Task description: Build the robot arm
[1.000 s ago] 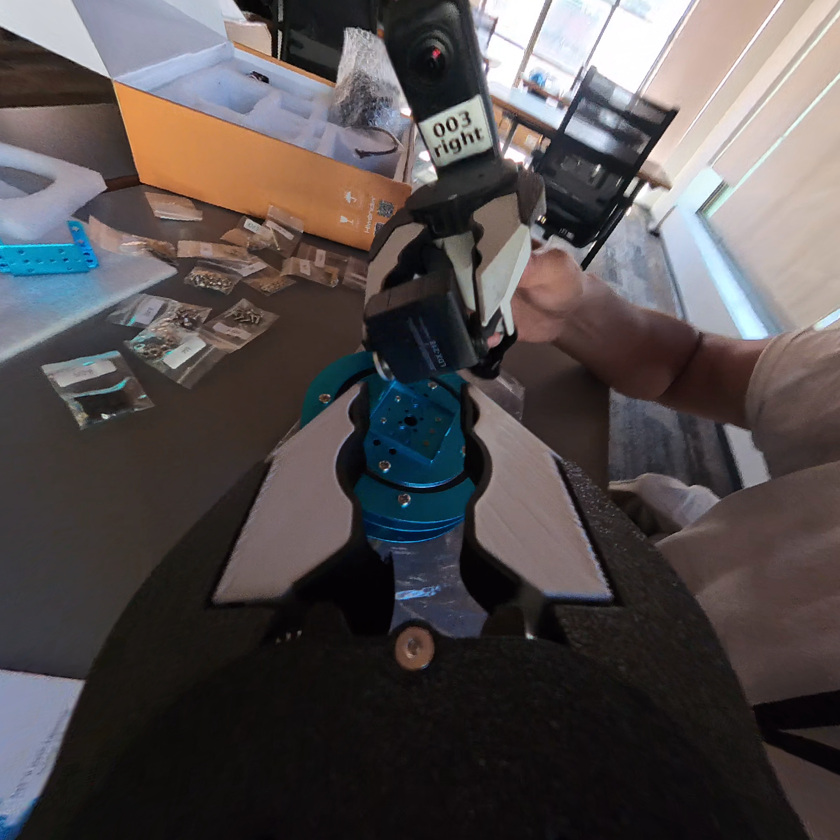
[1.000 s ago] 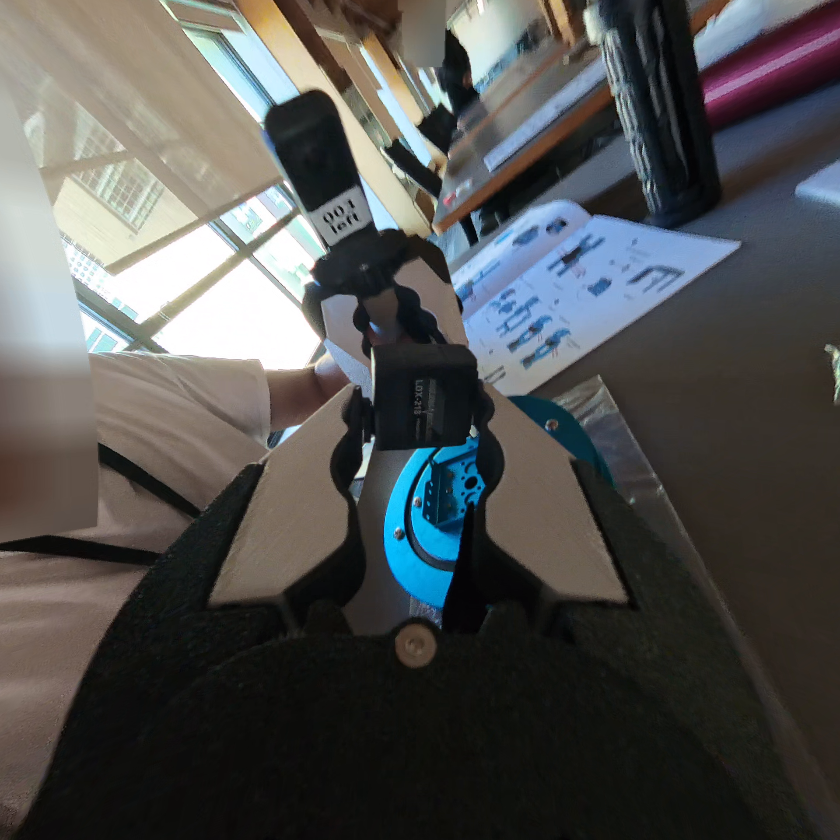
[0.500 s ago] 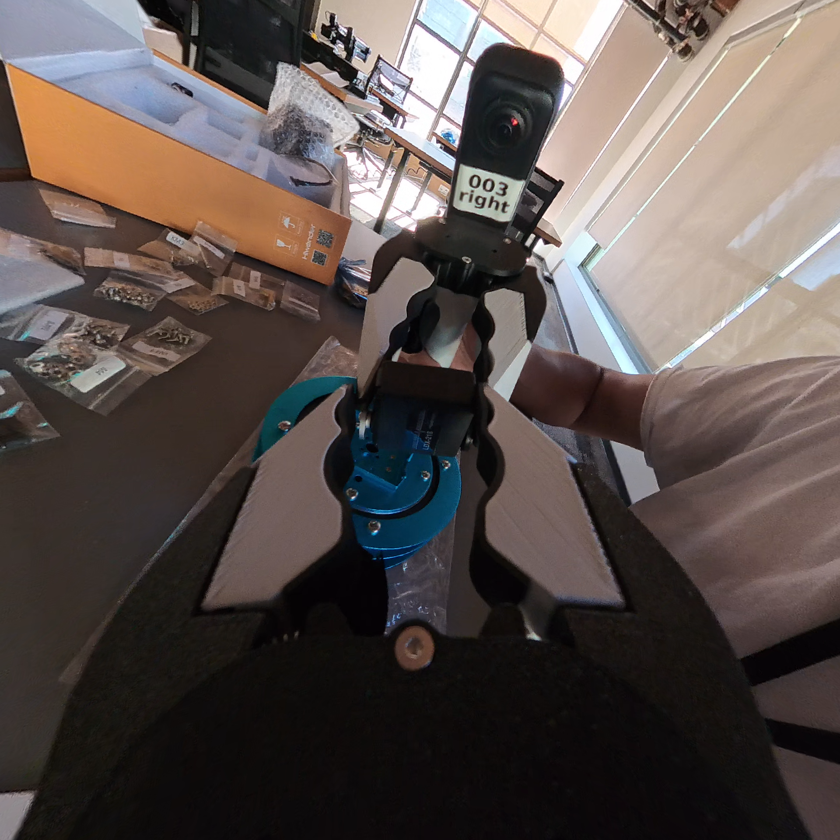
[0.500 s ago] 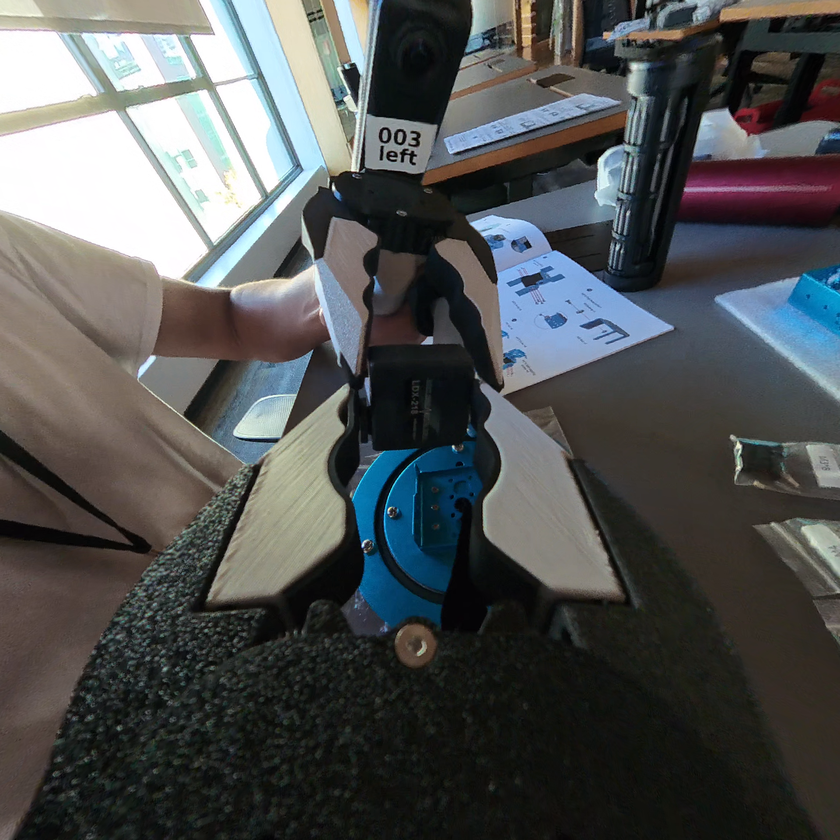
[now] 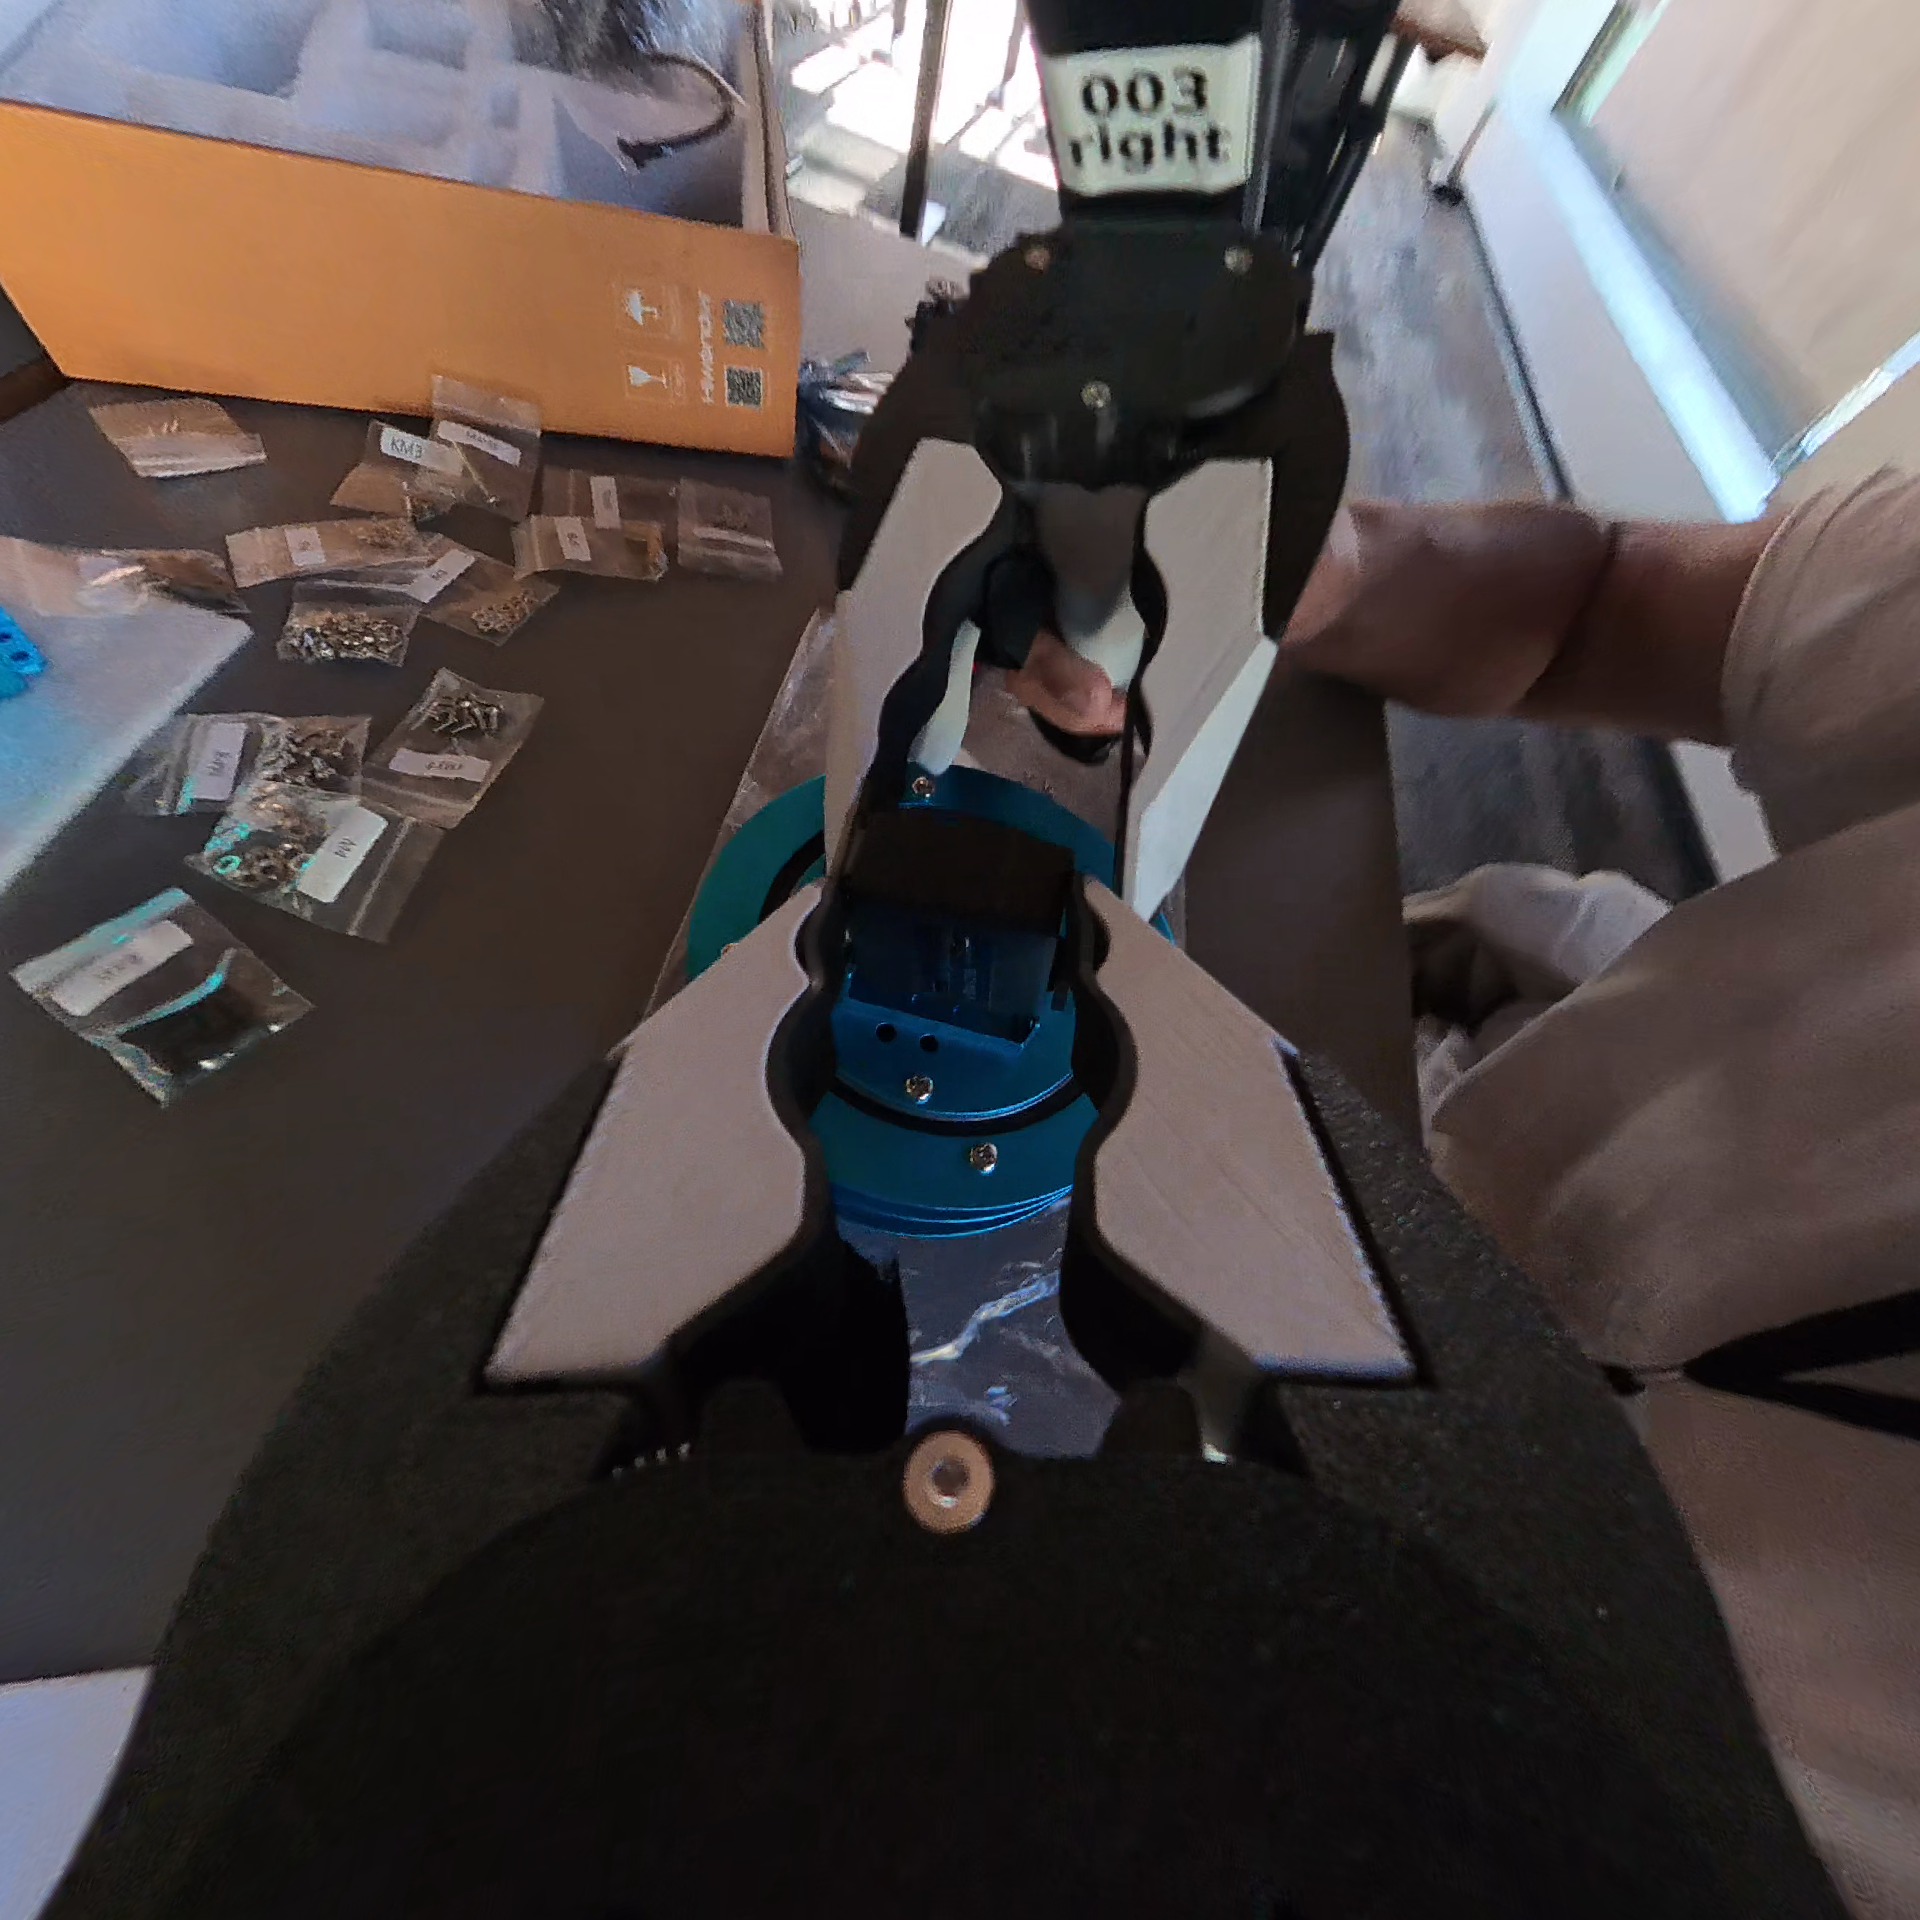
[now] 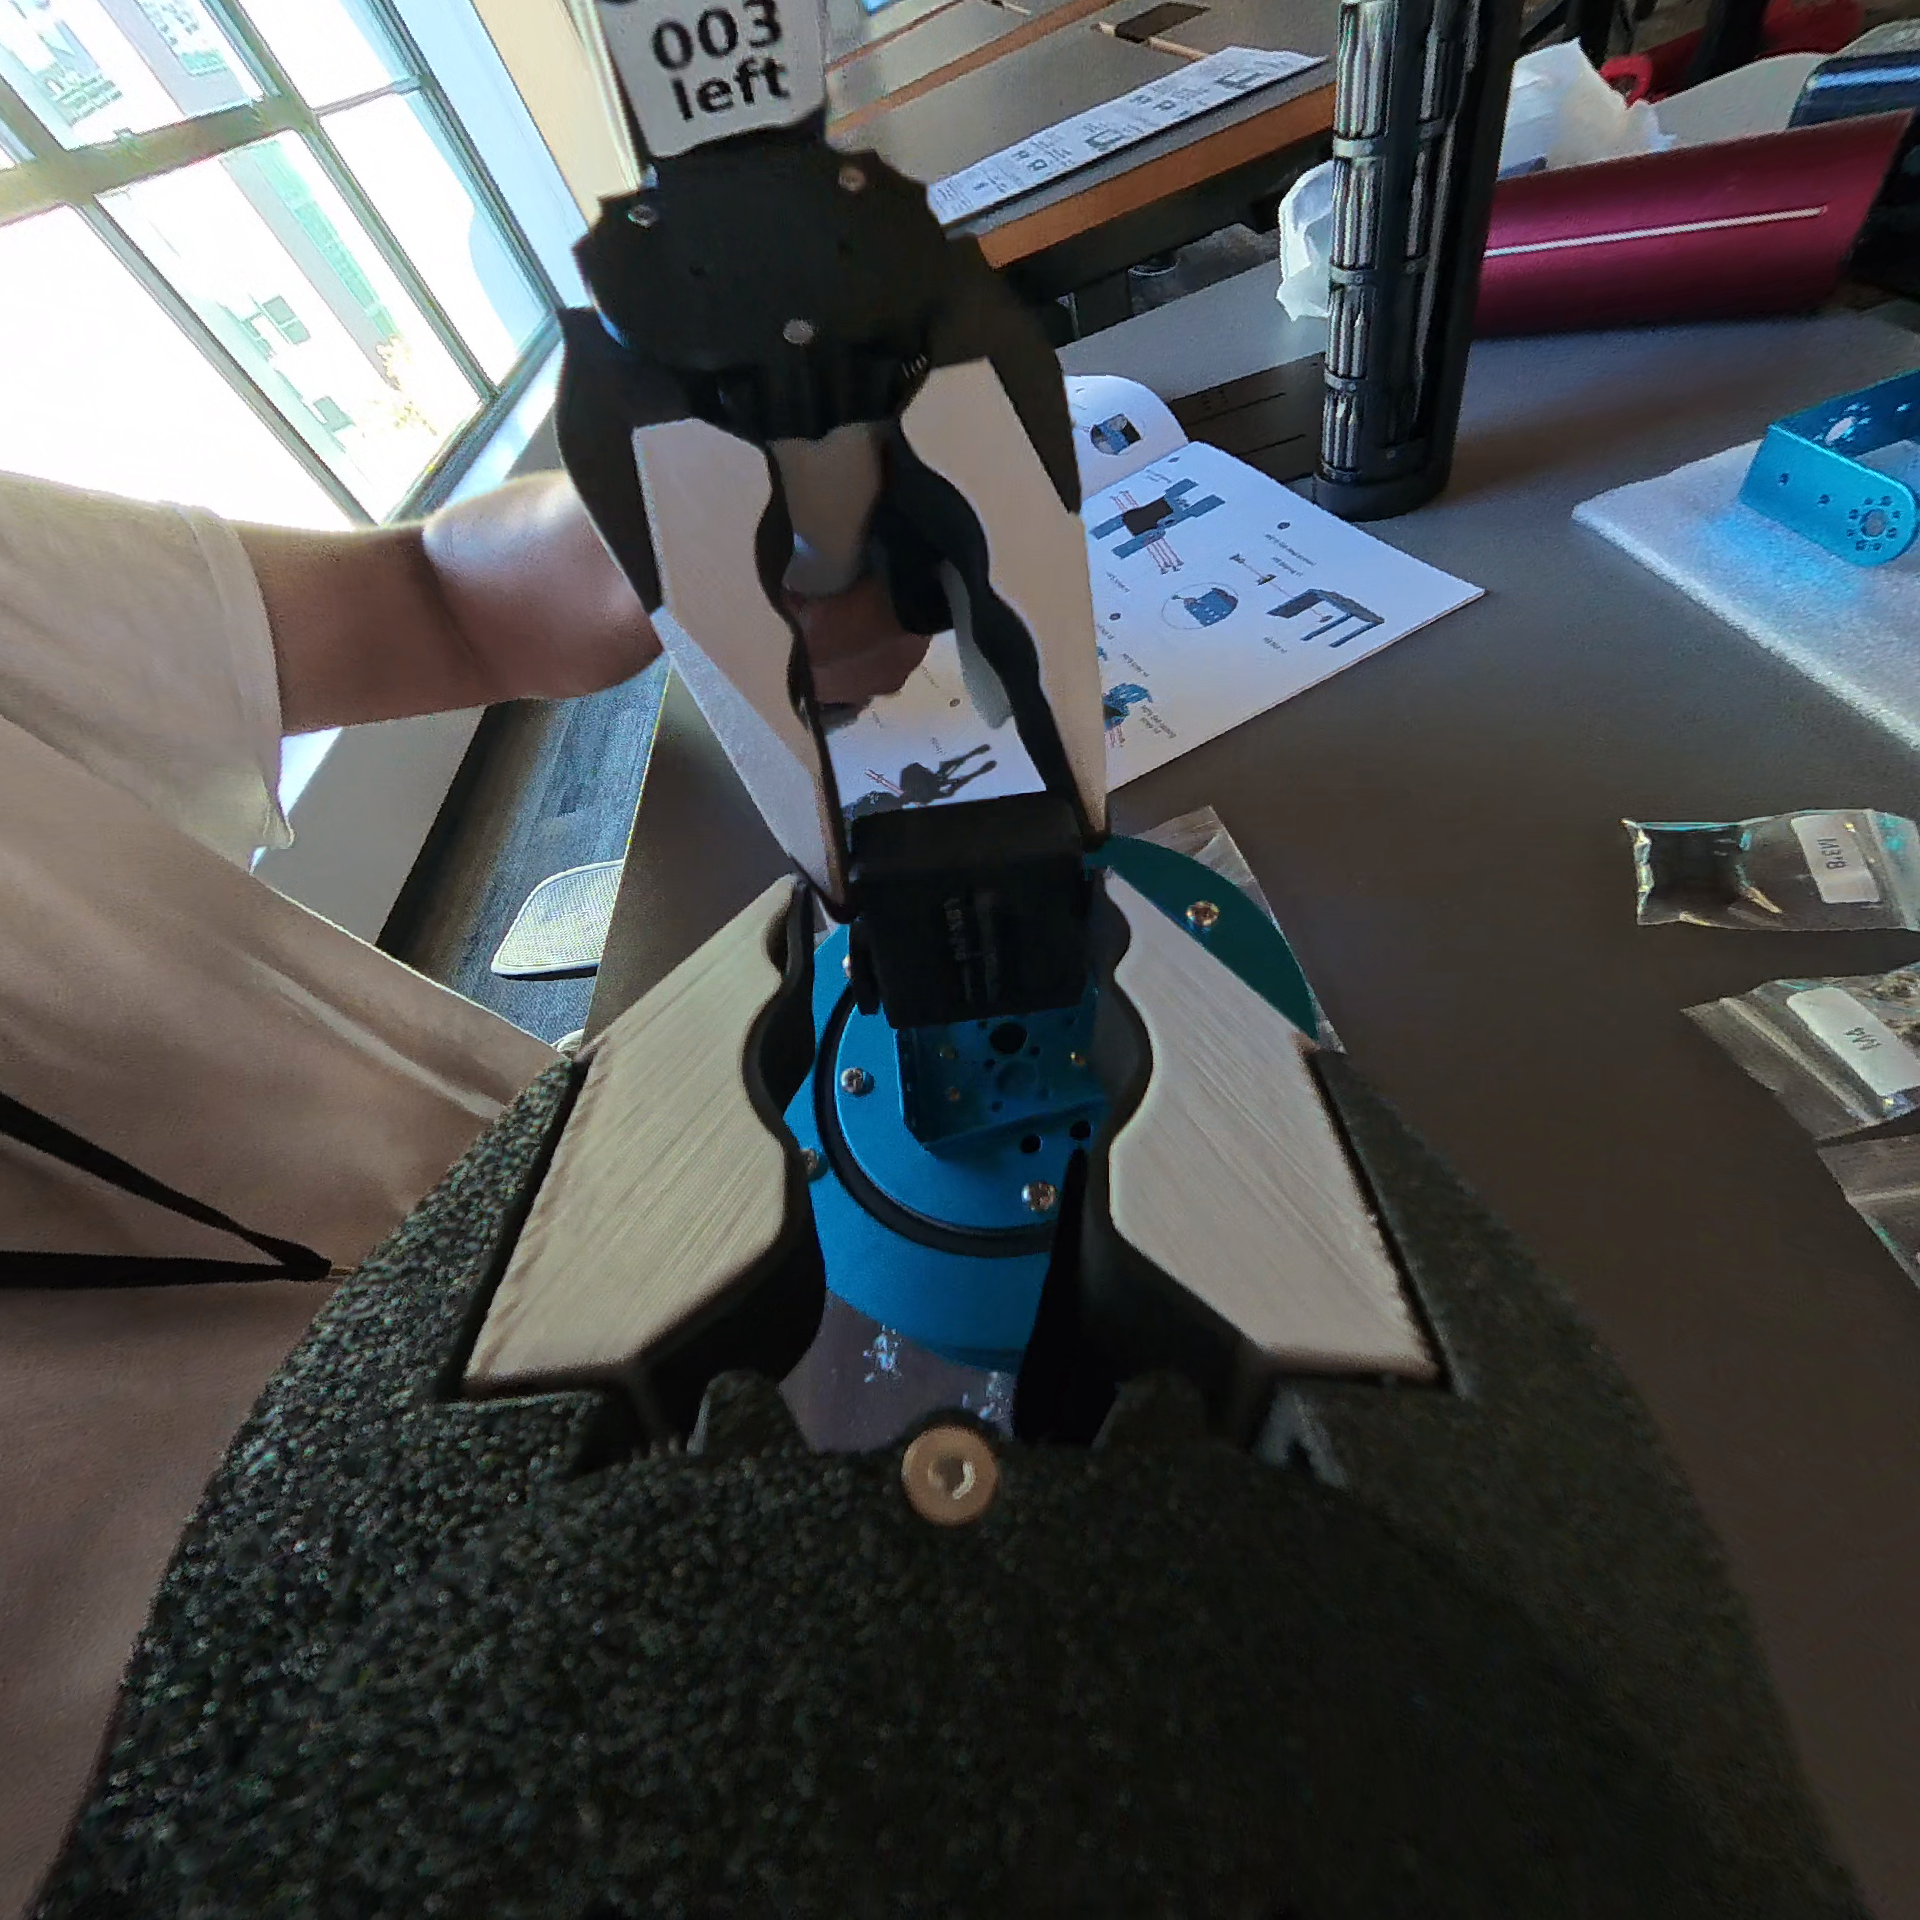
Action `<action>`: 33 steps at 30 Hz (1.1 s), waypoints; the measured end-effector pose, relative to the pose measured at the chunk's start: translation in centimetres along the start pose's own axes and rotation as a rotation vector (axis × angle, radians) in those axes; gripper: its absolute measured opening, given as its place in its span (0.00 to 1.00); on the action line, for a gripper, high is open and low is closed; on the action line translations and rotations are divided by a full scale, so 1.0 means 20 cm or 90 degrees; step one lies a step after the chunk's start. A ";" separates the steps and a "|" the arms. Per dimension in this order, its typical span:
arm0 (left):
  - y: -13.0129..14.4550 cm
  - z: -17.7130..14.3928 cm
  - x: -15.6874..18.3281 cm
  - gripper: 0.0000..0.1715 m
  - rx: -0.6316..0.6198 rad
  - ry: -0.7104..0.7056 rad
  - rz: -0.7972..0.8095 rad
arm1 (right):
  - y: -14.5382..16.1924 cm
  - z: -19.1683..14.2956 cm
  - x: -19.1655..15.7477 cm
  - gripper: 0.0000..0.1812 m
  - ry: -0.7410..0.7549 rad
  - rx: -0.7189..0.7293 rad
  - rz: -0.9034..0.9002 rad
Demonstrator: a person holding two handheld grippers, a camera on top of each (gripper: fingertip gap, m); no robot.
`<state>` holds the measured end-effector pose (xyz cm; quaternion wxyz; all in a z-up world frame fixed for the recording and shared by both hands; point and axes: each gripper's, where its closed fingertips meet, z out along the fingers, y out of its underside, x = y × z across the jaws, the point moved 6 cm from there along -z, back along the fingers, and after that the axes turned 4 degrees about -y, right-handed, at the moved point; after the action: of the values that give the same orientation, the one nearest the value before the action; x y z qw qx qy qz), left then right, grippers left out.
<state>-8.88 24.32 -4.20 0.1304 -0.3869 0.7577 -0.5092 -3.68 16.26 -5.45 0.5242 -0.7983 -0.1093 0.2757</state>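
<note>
Black rigid servo [image 5: 956,878], likely light, atop the blue base [image 5: 935,1153], clamped by the left gripper [image 5: 951,920] (flat sides grip best); right gripper [image 6: 956,930] jaws parted.

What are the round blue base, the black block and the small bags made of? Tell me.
The round blue base looks like anodised aluminium: satin metallic sheen, screw heads on its rim. The black block is probably moulded plastic: matte, crisp edges. The small bags are clear glossy plastic film, with the contents showing through.

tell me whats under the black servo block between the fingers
Under the black servo block sits a blue perforated bracket on a round blue base, over a silvery plastic bag. The block hides where it meets the bracket.
</note>
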 end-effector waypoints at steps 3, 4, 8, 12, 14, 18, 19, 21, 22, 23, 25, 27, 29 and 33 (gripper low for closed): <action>-0.03 0.02 0.01 0.24 -0.049 -0.012 0.041 | 0.01 -0.04 0.00 0.29 -0.016 -0.006 -0.016; -0.04 0.03 0.02 0.25 -0.065 -0.014 0.051 | 0.01 -0.07 -0.01 0.30 -0.019 -0.011 -0.029; -0.09 0.06 0.03 0.25 -0.160 -0.030 0.114 | 0.02 -0.14 0.00 0.23 0.017 -0.045 -0.130; -0.11 0.14 0.05 0.24 -0.230 -0.027 0.136 | 0.04 -0.16 0.00 0.21 0.020 -0.065 -0.155; -0.12 0.18 0.05 0.24 -0.266 -0.027 0.144 | 0.06 -0.17 0.01 0.20 0.023 -0.079 -0.149; -0.15 0.21 0.05 0.25 -0.338 -0.039 0.139 | 0.07 -0.18 0.02 0.20 0.017 -0.078 -0.154; -0.15 0.21 0.05 0.24 -0.352 -0.047 0.149 | 0.07 -0.17 0.02 0.20 0.017 -0.077 -0.158; -0.14 0.20 0.07 0.25 -0.376 -0.058 0.182 | 0.08 -0.16 0.01 0.20 0.013 -0.078 -0.167; -0.13 0.20 0.08 0.25 -0.382 -0.062 0.198 | 0.08 -0.16 0.01 0.20 0.009 -0.079 -0.172; -0.13 0.19 0.08 0.24 -0.382 -0.064 0.208 | 0.09 -0.15 0.00 0.20 0.009 -0.082 -0.175; -0.12 0.20 0.08 0.25 -0.380 -0.064 0.210 | 0.09 -0.14 0.01 0.20 0.016 -0.092 -0.179; -0.12 0.20 0.08 0.25 -0.377 -0.054 0.210 | 0.10 -0.14 0.01 0.20 0.016 -0.094 -0.176; -0.12 0.20 0.07 0.25 -0.363 -0.047 0.199 | 0.10 -0.14 0.02 0.20 0.016 -0.087 -0.173; -0.15 0.13 0.04 0.27 -0.278 -0.026 0.120 | 0.09 -0.14 0.02 0.20 0.011 -0.075 -0.161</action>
<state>-6.46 21.52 -2.54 0.1061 -0.3435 0.8797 -0.3112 -2.06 13.37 -6.39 0.5082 -0.8096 -0.2209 0.1937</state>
